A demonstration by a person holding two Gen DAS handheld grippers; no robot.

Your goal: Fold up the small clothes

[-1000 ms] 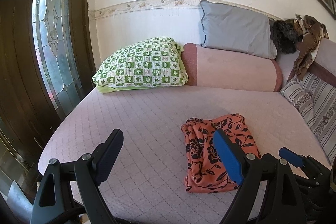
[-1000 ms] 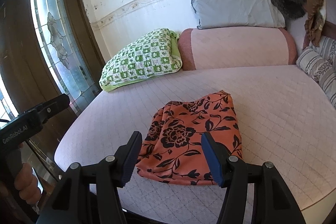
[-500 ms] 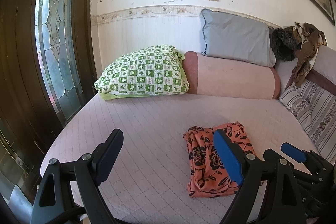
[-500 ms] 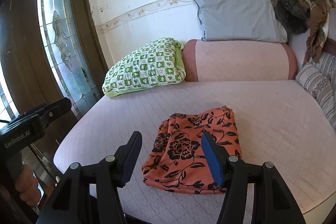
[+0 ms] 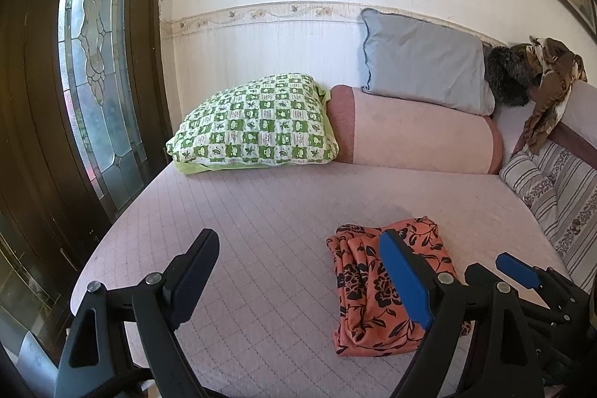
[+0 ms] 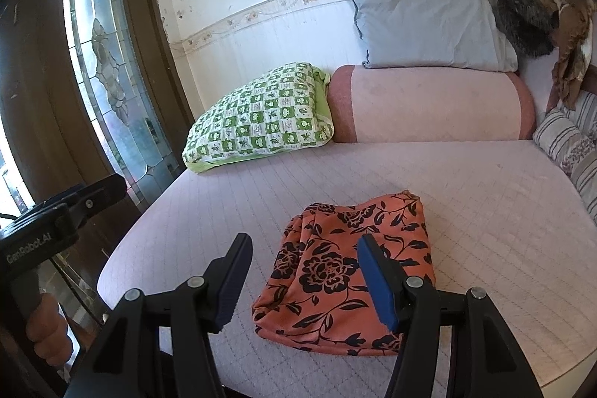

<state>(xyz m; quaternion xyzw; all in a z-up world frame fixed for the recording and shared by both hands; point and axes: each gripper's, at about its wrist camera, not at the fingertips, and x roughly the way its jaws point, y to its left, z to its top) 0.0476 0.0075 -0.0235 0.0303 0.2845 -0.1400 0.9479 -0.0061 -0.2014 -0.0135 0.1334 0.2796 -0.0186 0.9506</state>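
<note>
An orange garment with black flowers (image 5: 373,290) lies folded into a small rectangle near the front edge of the pink quilted bed (image 5: 261,211); it also shows in the right wrist view (image 6: 335,267). My left gripper (image 5: 298,271) is open and empty, held back from the bed, to the left of the garment. My right gripper (image 6: 304,275) is open and empty, held above and in front of the garment. The right gripper's tip also shows at the lower right of the left wrist view (image 5: 518,271).
A green checked pillow (image 5: 257,125), a pink bolster (image 5: 414,133) and a grey pillow (image 5: 421,62) lie along the back wall. Striped cushions (image 5: 559,196) and brown clothes (image 5: 548,88) are at the right. A dark door with stained glass (image 5: 97,81) stands at the left.
Both grippers have drawn back and up from the bed, so the garment looks smaller and lower. The garment has not moved. Both stay open.
</note>
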